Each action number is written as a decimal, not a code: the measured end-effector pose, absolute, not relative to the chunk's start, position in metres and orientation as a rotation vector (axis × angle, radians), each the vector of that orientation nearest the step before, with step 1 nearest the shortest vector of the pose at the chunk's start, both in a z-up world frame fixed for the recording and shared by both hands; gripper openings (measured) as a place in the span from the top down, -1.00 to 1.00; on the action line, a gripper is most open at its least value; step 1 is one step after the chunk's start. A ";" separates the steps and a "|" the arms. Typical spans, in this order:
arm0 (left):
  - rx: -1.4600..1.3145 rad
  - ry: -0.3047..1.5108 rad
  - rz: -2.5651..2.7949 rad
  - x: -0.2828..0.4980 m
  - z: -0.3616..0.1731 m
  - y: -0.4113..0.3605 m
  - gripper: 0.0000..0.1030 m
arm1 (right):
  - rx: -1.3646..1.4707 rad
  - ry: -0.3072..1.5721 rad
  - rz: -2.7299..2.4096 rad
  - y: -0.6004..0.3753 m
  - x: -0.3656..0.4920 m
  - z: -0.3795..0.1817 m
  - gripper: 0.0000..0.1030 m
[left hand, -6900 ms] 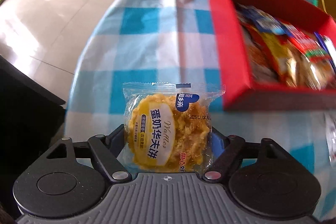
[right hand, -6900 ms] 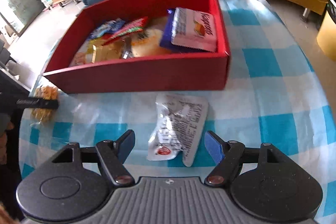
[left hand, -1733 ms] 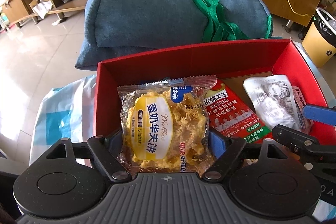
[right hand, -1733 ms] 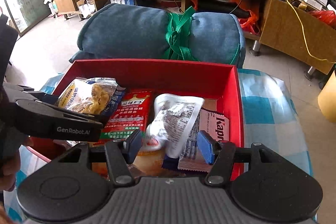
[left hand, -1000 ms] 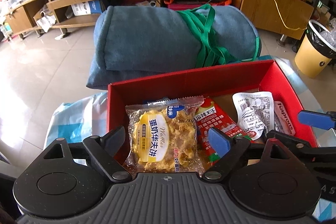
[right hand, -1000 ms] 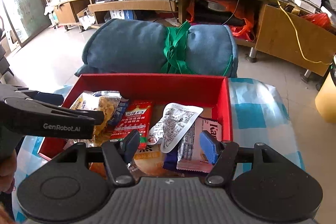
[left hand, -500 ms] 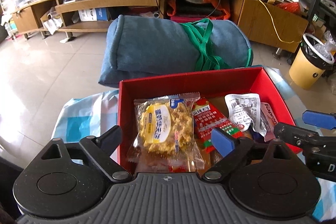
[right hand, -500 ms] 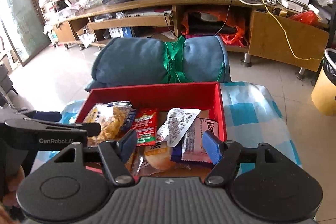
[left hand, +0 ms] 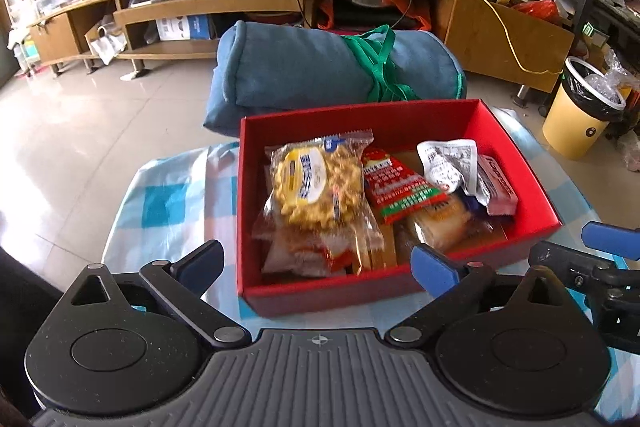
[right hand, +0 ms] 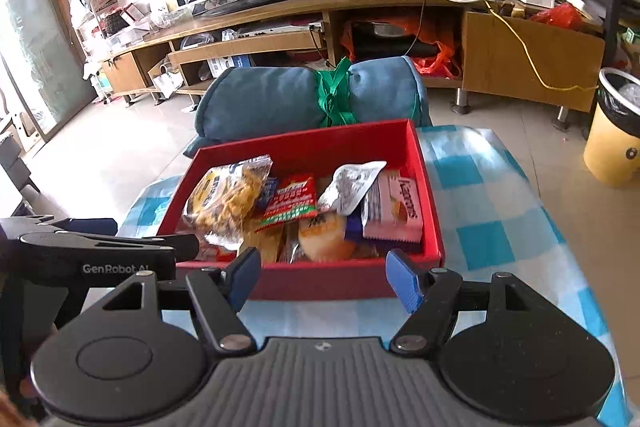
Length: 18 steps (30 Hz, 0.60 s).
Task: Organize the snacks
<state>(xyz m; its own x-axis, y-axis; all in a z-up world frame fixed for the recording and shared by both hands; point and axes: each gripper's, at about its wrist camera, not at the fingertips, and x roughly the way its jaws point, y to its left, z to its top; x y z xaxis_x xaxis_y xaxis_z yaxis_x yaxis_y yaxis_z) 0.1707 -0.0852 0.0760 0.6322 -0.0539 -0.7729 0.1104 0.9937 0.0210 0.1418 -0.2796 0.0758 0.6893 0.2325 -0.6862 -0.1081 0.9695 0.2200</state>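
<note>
The waffle packet is seen lying in the red box on the checked worktop, atop other snacks and beside the red sachet. The left gripper is held before the box, its fingers spread wide and empty. The right gripper is likewise spread, nothing being touched.

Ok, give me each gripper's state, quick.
Left gripper: open, holding nothing.
Right gripper: open, holding nothing.
</note>
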 end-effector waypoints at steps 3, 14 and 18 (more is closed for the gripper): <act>0.073 0.885 -0.104 0.159 0.074 -0.085 -0.98 | 0.166 0.785 0.192 -0.277 0.132 0.075 -0.25; 0.100 0.895 -0.137 0.114 0.064 -0.083 -0.98 | 0.162 0.809 0.173 -0.267 0.089 0.065 -0.26; 0.089 0.907 -0.149 0.101 0.060 -0.080 -1.00 | 0.165 0.823 0.155 -0.266 0.075 0.061 -0.27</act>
